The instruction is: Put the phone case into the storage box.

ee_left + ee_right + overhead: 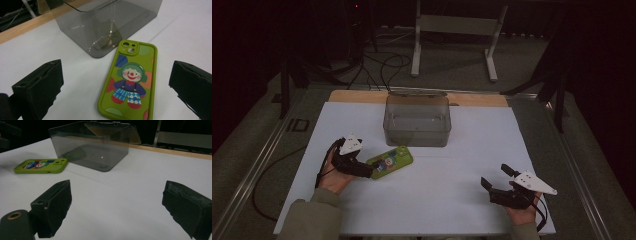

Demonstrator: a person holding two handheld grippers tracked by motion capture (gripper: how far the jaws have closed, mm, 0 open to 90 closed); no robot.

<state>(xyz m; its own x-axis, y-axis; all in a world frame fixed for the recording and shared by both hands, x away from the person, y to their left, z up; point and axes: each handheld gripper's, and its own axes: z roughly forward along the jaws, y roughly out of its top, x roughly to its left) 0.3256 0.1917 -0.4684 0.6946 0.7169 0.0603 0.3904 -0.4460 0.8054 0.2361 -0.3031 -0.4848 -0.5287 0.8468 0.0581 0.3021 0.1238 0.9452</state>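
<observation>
A phone in a green case with a cartoon clown (pixel 389 161) (pixel 130 80) (pixel 41 165) lies flat, back up, on the white table top, just in front of a smoky clear plastic box (pixel 417 120) (pixel 107 22) (pixel 92 145). My left gripper (pixel 368 167) (pixel 117 75) is open at the phone's near end; its jaws stand wide on either side of the phone and touch nothing. My right gripper (pixel 494 175) (pixel 117 192) is open over bare table at the front right, with nothing between its jaws.
The box is open-topped and looks empty, with its lid tipped back behind it. A wooden strip (pixel 362 96) runs along the table's far edge. The white sheet (pixel 492 140) is bare between the box and the right gripper.
</observation>
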